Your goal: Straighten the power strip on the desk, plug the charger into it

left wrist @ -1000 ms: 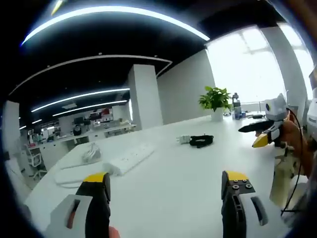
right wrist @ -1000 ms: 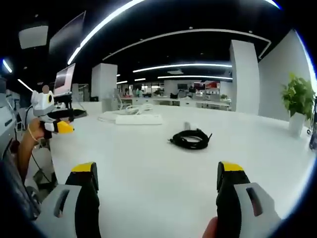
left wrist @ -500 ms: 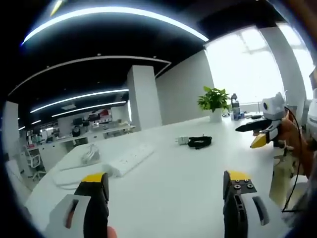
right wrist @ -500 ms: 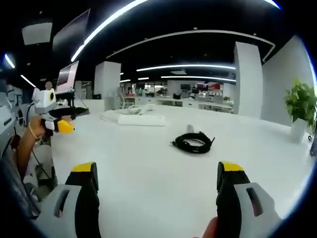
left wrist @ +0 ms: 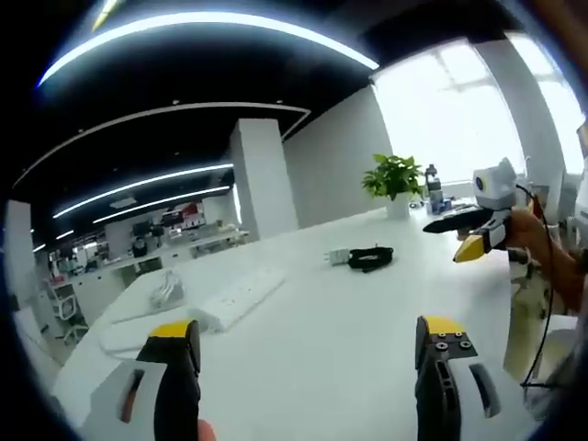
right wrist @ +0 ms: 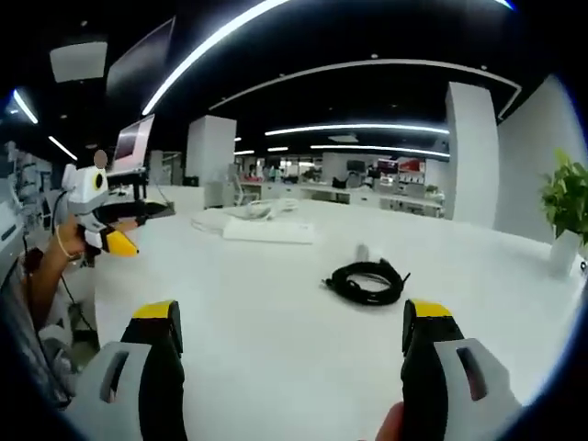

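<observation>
In the left gripper view, the left tool (left wrist: 308, 354) hangs over the tabletop (left wrist: 349, 322) with jaws spread wide and nothing between them. The power strip (left wrist: 243, 296) lies ahead and left of it, askew; the charger (left wrist: 365, 259) with its coiled black cord lies farther ahead and right. The right tool (left wrist: 469, 241) stands off to the right.

In the right gripper view, the right tool (right wrist: 289, 344) is likewise wide apart and empty; charger (right wrist: 369, 278) just ahead, power strip (right wrist: 266, 230) beyond to the left.

Nothing is grasped yet; I judge the approach is in hand, and straightening calls for reaching the strip first. Compared with a second ago, the charger looms nearer in the right view.

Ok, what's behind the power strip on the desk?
Behind the power strip, its white cable lies in a loose bundle on the desk. Whether anything is under the bundle is hidden.
</observation>
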Demonstrator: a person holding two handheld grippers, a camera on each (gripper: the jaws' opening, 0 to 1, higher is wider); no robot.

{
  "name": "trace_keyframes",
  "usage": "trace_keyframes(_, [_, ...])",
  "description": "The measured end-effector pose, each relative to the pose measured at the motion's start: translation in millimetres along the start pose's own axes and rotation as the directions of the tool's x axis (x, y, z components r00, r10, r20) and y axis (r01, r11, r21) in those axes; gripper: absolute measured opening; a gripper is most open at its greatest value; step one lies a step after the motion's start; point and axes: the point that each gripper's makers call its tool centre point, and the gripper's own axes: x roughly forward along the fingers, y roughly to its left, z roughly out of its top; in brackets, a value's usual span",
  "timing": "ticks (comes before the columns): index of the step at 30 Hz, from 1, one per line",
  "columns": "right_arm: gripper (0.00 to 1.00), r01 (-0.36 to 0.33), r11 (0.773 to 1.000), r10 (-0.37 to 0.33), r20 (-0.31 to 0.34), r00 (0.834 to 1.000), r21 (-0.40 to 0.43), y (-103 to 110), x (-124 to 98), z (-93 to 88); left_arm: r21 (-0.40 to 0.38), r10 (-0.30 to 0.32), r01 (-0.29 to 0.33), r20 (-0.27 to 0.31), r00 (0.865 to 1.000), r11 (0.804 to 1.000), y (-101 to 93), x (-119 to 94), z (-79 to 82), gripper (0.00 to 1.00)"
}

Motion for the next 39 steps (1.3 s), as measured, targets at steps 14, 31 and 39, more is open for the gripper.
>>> trace_keyframes(14, [1.00, -0.033, 0.999, 0.032, 0.029, 0.999, 0.012, -2.9, 15.7, 13.9, -0.053, 0.030, -0.029, 0.004, 1.000, 0.998, 13.3, 6.6, 2.6, 0.99])
trace_keyframes(31, [1.00, -0.071, 0.995, 0.073, 0.029, 0.997, -0.066, -9.4, 37.1, 19.9, -0.057, 0.085, -0.085, 0.002, 0.996, 0.995, 39.6, 22.8, 3.1, 0.99])
trace_keyframes(39, [1.00, -0.093, 0.992, 0.095, 0.020, 0.995, -0.090, -7.0, 45.6, 22.5, -0.083, 0.092, -0.091, 0.017, 0.996, 0.992, 48.7, 27.5, 6.1, 0.98])
